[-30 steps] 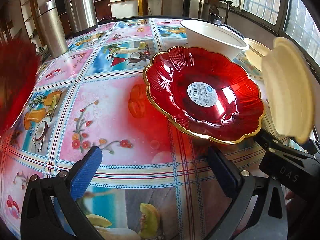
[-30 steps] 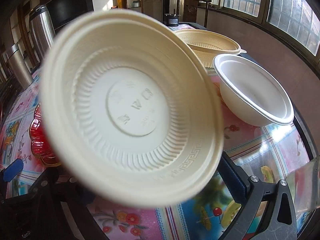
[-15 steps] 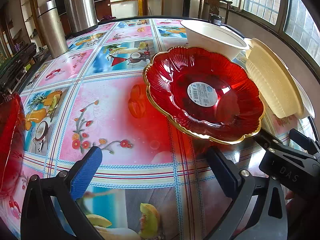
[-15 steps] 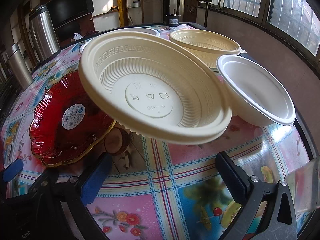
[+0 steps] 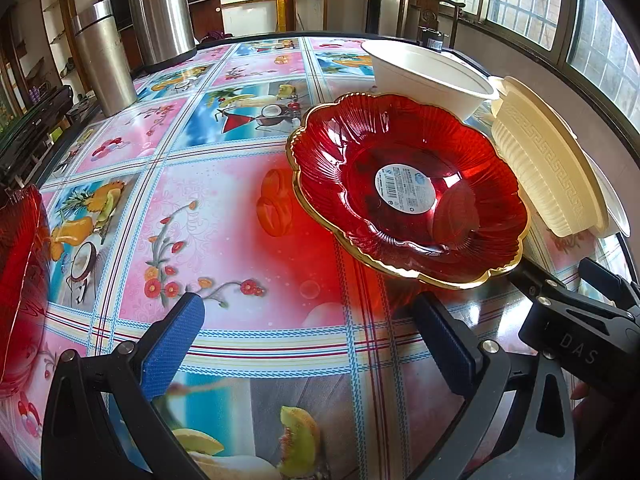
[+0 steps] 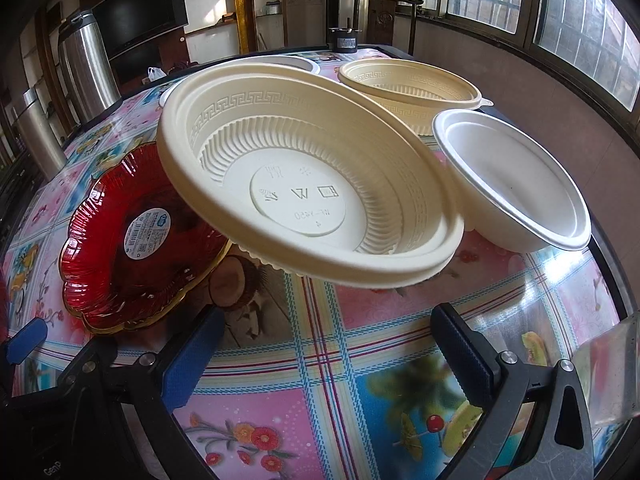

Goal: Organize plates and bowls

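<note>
Cream bowl [image 6: 304, 184]: tilted, above the tablecloth [image 6: 320, 360], between red plate [image 6: 136, 240] and white bowl [image 6: 516, 184]; whether it touches the cloth cannot be told. Second cream bowl [image 6: 408, 84]: behind. Right gripper [image 6: 324, 344]: fingers apart, empty, near the tilted bowl. Left gripper [image 5: 312, 340]: fingers apart, empty, before the red plate. Steel urn [image 5: 160, 8]: far edge.

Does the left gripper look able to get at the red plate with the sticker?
Probably yes. The left gripper is open, and the red plate lies just ahead with only bare tablecloth between. The right gripper sits at its near right rim, so the left rim looks freer.
</note>
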A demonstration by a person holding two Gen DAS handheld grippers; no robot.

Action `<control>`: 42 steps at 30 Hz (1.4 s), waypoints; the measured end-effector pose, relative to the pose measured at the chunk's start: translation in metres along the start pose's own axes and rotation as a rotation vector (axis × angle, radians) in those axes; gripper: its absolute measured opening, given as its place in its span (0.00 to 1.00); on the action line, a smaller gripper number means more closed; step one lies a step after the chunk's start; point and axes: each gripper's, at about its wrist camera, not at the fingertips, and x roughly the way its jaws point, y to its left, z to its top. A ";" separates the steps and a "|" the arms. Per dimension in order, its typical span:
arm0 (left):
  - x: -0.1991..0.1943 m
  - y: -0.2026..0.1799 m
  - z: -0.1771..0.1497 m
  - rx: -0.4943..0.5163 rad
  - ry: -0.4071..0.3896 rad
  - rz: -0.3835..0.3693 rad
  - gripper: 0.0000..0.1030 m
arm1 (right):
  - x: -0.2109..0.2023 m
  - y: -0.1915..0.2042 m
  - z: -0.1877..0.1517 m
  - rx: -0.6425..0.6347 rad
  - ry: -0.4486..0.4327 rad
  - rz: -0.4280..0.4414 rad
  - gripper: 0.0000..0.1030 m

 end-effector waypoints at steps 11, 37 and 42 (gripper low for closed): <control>0.000 0.000 0.000 0.000 0.000 -0.001 1.00 | 0.000 0.001 0.000 0.001 0.000 0.002 1.00; 0.000 0.003 0.000 -0.006 0.000 0.003 1.00 | 0.000 -0.002 0.001 -0.009 0.001 0.008 1.00; 0.000 0.003 0.000 -0.006 0.000 0.003 1.00 | -0.001 -0.003 0.001 -0.007 0.000 0.011 1.00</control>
